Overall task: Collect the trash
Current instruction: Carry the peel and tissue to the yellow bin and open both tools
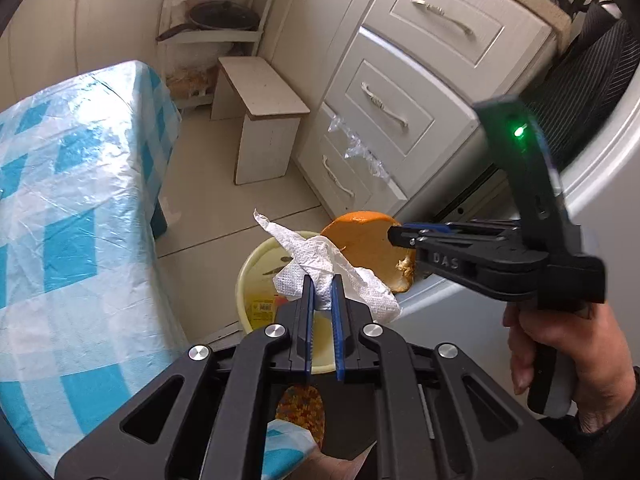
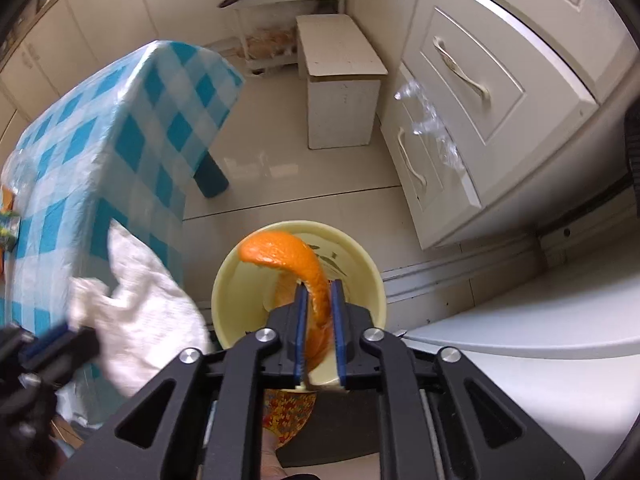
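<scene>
A pale yellow bucket [image 1: 250, 276] [image 2: 360, 252] stands on the tiled floor. Over its rim my left gripper [image 1: 323, 280] is shut on a crumpled white paper napkin [image 1: 316, 256]. In the right wrist view the napkin [image 2: 148, 292] and the left gripper [image 2: 76, 340] are blurred at the lower left. My right gripper [image 2: 320, 286] hangs straight above the bucket's mouth. A curved piece of orange peel [image 2: 288, 252] stands between its blue pads, leaning on the left one, with a slim gap at the right one. The left wrist view shows that gripper [image 1: 394, 236] and the peel [image 1: 364, 240] side on.
A table under a blue-and-white checked cloth [image 1: 72, 184] stands left of the bucket. A white stool [image 1: 264, 112] and a drawer cabinet [image 1: 400, 100] with clear film [image 1: 360, 148] hanging from it lie beyond. A white rounded surface [image 2: 540, 332] is close on the right.
</scene>
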Motion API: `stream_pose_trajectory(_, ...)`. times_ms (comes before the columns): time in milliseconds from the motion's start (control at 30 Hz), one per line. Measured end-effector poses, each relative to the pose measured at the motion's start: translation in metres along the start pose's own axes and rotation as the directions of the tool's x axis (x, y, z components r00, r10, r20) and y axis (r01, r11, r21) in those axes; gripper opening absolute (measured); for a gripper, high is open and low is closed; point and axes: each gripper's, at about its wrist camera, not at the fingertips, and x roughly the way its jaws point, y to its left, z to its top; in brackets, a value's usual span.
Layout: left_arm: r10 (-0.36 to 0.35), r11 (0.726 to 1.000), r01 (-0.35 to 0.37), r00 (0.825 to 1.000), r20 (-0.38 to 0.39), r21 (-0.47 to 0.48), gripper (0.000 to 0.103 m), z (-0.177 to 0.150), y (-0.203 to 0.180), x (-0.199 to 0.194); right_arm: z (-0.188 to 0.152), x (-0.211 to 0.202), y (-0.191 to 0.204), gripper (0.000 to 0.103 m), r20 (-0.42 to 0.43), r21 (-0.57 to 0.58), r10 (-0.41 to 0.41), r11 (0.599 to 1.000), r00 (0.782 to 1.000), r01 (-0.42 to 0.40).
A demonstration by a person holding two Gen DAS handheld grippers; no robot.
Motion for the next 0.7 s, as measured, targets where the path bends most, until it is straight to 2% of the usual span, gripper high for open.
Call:
stream_pose_trajectory(67,0.025,1.0,-0.025,0.999,-0.042,-0.004,0.008,0.001,-0.005,0.023,0.004,-0.007,-0.006,0.031,0.031,0.047,0.014,0.999,0.999,-0.015)
stream_pose_trajectory(133,0.034,0.999,-0.034,0.997,-0.073,-0.002,0.01,0.002,-0.011,0.039,0.009,-0.019,-0.007,0.031,0.08,0.074,0.037,0.996,0.996,-0.043)
stream_pose_trajectory(200,0.042,0.999,-0.042,0.996,-0.078,0.011,0.018,0.001,-0.017,0.043,0.016,-0.029,-0.006,0.037,0.122,0.084,0.053,0.994,0.991,-0.063)
stream_pose_trajectory(233,0.05,0.999,-0.048,0.996,-0.072,0.02,0.027,0.001,-0.019,0.041,0.018,-0.034,-0.005,0.038,0.146,0.087,0.06,0.993,0.987,-0.074)
stream_pose_trajectory(267,0.07,0.997,-0.068,0.996,-0.058,0.038,0.038,0.0,-0.023,0.037,0.021,-0.038,-0.005,0.041,0.17,0.091,0.063,0.993,0.983,-0.08)
stream_pose_trajectory(333,0.099,0.993,-0.097,0.995,-0.027,0.066,0.046,0.001,-0.026,0.029,0.025,-0.047,-0.006,0.043,0.217,0.102,0.085,0.989,0.972,-0.109)
stream_pose_trajectory(400,0.127,0.988,-0.126,0.992,-0.006,0.083,0.048,0.0,-0.026,0.017,0.029,-0.057,-0.009,0.053,0.266,0.112,0.084,0.987,0.96,-0.118)
stream_pose_trajectory(533,0.173,0.979,-0.178,0.983,0.055,0.1,0.054,-0.004,-0.022,-0.014,0.032,-0.072,-0.01,0.057,0.336,0.131,0.089,0.982,0.938,-0.14)
stream_pose_trajectory(700,0.228,0.965,-0.241,0.965,0.126,0.101,0.059,-0.014,-0.005,-0.061,0.034,-0.078,0.001,0.062,0.359,0.12,0.092,0.982,0.929,-0.143)
